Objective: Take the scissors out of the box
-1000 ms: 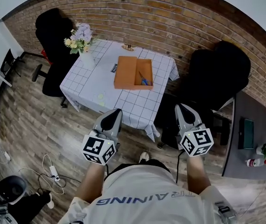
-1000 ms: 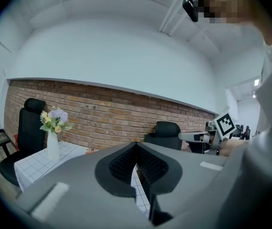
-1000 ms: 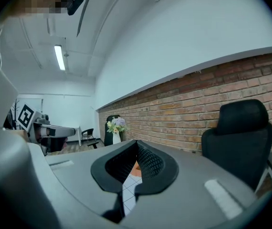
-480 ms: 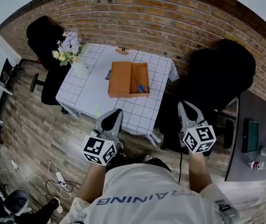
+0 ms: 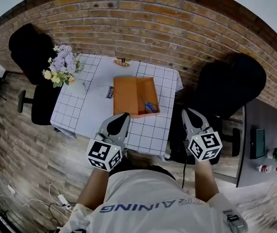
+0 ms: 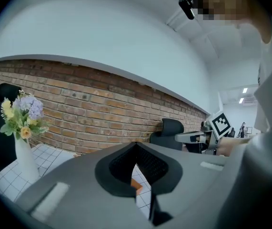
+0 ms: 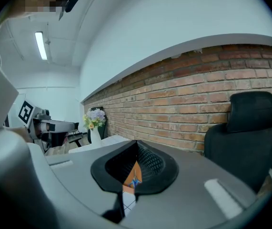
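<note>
My left gripper (image 5: 121, 117) and right gripper (image 5: 189, 112), jaws pressed together, empty; scissors (image 5: 150, 107) well ahead in the orange box (image 5: 125, 96) (arriving closed might shove them aside).

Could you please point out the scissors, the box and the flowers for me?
scissors (image 5: 151, 107), head view, on the blue handles.
box (image 5: 124, 96), head view, on its bare left half.
flowers (image 5: 64, 58), head view, on the purple blooms.
</note>
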